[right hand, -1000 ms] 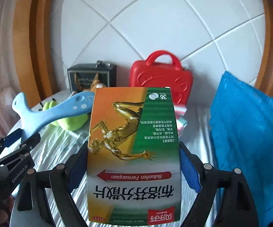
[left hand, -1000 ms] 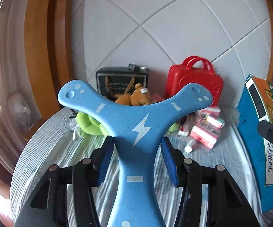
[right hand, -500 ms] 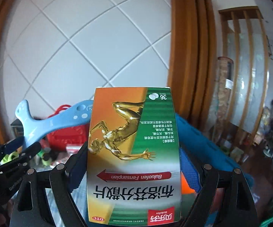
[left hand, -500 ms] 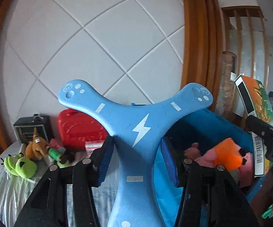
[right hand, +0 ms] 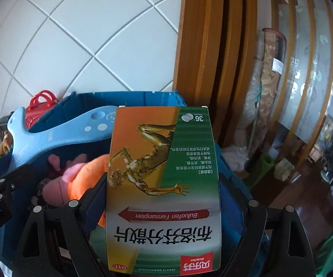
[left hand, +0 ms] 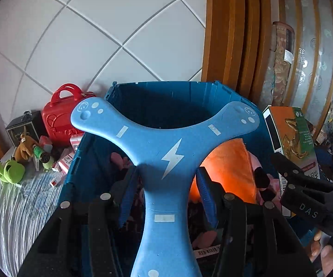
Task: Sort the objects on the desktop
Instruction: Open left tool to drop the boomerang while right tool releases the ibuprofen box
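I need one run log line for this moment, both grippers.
left gripper: holds boomerang | right gripper: holds medicine box | both above blue bin

Both wrist views close above the shared blue bin (left hand: 166, 87), wall-facing.

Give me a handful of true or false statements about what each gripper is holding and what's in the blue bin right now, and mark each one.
1. The left gripper is clamped on a blue three-armed boomerang. True.
2. The right gripper holds a red toy suitcase. False: it holds an ibuprofen medicine box; the red toy suitcase sits on the table behind the bin.
3. The blue bin already contains an orange and pink plush toy. True.
4. The boomerang lies flat on the striped tablecloth. False: it is held in the air over the bin.
5. A green plush toy lies on the striped tablecloth left of the bin. True.
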The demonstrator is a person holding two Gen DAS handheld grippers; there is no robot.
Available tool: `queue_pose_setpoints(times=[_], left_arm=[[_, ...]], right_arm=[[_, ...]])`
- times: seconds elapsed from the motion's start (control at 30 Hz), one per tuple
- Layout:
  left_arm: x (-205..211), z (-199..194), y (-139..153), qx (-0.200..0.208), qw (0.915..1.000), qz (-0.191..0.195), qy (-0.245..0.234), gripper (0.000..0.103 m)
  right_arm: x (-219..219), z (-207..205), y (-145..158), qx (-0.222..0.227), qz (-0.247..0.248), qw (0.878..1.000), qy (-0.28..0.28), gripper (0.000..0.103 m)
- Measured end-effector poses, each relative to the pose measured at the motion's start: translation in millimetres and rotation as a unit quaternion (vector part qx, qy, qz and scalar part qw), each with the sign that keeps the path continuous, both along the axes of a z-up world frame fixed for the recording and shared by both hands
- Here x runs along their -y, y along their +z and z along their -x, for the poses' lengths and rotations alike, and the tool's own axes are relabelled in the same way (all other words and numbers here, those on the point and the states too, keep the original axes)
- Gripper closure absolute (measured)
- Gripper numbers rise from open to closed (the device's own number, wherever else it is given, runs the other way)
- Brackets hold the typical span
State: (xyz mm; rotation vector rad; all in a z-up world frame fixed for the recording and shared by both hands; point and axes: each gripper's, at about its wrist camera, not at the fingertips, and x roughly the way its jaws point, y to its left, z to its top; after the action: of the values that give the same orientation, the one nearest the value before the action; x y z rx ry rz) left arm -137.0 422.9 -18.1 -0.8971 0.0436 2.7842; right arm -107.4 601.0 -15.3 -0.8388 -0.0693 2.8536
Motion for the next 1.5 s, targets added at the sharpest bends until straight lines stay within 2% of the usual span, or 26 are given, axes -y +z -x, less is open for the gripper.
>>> queue_pose_setpoints(times=[0.1,0.13,0.17,0.2,0.23,0.27,0.37,0.47,0.5,0.63,0.83,1.13,1.5], left_arm=[[-3.7,-1.8,-0.8,-0.001,0.9999,0.000,0.012,0.052],[-4.6,-3.2,0.3,-0.004,0.9999,0.000,0.016,0.052],[-4.1,-5.0,1.6,-0.005,0.9998,0.000,0.020,0.047],[-3.3,-5.1,2.3,-0.006,0.9997,-0.001,0.022,0.037],[-0.8,-4.4,3.6,-0.009,0.9996,-0.003,0.025,0.031],[1.6,-7.1,5.3,-0.014,0.9994,-0.005,0.030,0.024],[8.4,-14.4,10.8,-0.024,0.9991,-0.011,0.033,0.017],[18.2,-25.6,17.8,-0.037,0.9986,-0.013,0.035,0.001],[22.4,-30.7,21.2,-0.044,0.9983,-0.016,0.035,0.000],[40.9,-51.9,33.2,-0.059,0.9975,-0.022,0.030,0.000],[61.6,-86.9,41.8,-0.083,0.9964,-0.006,0.017,0.000],[81.6,-121.7,38.3,-0.076,0.9971,-0.012,-0.002,0.000],[82.3,-144.1,42.4,-0.078,0.9968,-0.015,-0.009,0.000]], right_arm=[[-12.4,2.5,-8.4,0.011,0.014,1.000,0.016,0.016],[-14.8,-1.1,-5.7,0.001,0.020,0.999,0.025,0.013],[-15.9,-1.5,-4.2,-0.006,0.014,1.000,0.024,0.010],[-14.4,-2.1,-2.2,-0.008,0.004,1.000,0.020,0.002],[-12.8,-2.7,-0.5,-0.010,-0.002,1.000,0.022,0.001],[-12.4,-1.7,1.1,-0.012,-0.002,1.000,0.026,0.001],[-11.3,-6.2,3.7,-0.019,-0.001,0.999,0.030,0.001],[-10.1,-15.5,6.3,-0.023,0.006,0.999,0.028,0.000],[-9.9,-18.4,8.4,-0.025,0.007,0.999,0.027,0.000],[-4.9,-39.1,17.1,-0.036,0.010,0.999,0.018,0.000],[18.6,-80.8,25.6,-0.047,0.016,0.999,0.012,0.000],[47.3,-124.7,23.9,-0.031,0.007,0.999,-0.006,0.000],[51.0,-152.2,27.3,-0.029,0.007,0.999,-0.015,0.000]])
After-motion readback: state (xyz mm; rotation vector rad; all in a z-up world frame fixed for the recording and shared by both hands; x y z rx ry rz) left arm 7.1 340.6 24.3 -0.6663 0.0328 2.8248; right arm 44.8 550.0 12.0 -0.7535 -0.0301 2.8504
